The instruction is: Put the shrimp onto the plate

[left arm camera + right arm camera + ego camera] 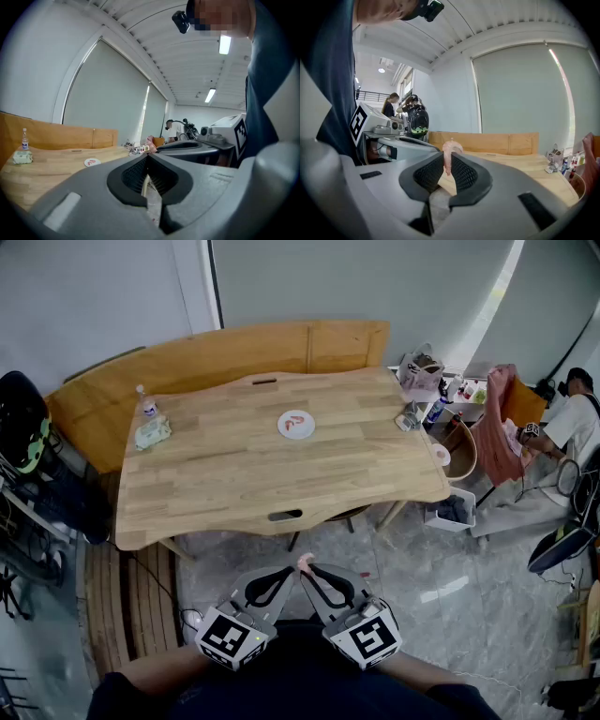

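Note:
A small white plate with a red mark lies near the middle of the wooden table; the left gripper view shows the plate far ahead on the tabletop. My two grippers are held close to my body, well short of the table, above the floor. The right gripper is shut on a pink shrimp, which sticks up from between its pads. The left gripper sits right beside it, tips almost meeting, jaws shut with nothing between them.
A water bottle and a pack of wipes stand at the table's left end, and clutter at its right end. A wooden bench wraps the far side. A bin and a seated person are at the right.

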`<state>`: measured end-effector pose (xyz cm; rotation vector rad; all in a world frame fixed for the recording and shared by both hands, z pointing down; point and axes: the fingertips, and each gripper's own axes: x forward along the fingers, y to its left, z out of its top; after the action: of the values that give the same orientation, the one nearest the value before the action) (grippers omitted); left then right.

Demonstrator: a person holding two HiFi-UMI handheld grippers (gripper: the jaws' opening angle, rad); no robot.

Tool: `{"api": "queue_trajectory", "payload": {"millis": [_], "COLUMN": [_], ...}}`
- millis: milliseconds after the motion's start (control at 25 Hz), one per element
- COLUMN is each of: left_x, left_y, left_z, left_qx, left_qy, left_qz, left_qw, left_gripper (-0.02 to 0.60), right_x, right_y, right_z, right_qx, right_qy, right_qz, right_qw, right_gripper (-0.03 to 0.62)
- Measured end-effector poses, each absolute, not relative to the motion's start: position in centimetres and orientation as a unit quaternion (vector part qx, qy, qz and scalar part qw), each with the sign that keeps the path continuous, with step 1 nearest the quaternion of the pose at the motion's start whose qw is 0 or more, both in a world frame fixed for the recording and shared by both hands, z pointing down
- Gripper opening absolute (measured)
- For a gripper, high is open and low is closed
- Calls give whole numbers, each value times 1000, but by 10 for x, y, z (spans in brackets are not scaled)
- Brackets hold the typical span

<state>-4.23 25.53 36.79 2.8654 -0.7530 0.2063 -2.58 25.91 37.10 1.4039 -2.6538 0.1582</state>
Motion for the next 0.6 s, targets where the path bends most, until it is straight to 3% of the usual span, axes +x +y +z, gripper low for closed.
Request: {"api": "queue_trajectory", "payload": {"millis": [600], "left_x": [-23], "left_y": [249], "left_z": [369], "left_qx": [953], "left_qy": [-281], "left_qz": [68], "left_qw": [88], "left_gripper": [5], "right_x": [6], "right_y": [257], "right_z": [373], "right_qx": [463], "right_qy": [-883], "right_qz": [68], "right_qw": [47], "right_gripper": [57]}}
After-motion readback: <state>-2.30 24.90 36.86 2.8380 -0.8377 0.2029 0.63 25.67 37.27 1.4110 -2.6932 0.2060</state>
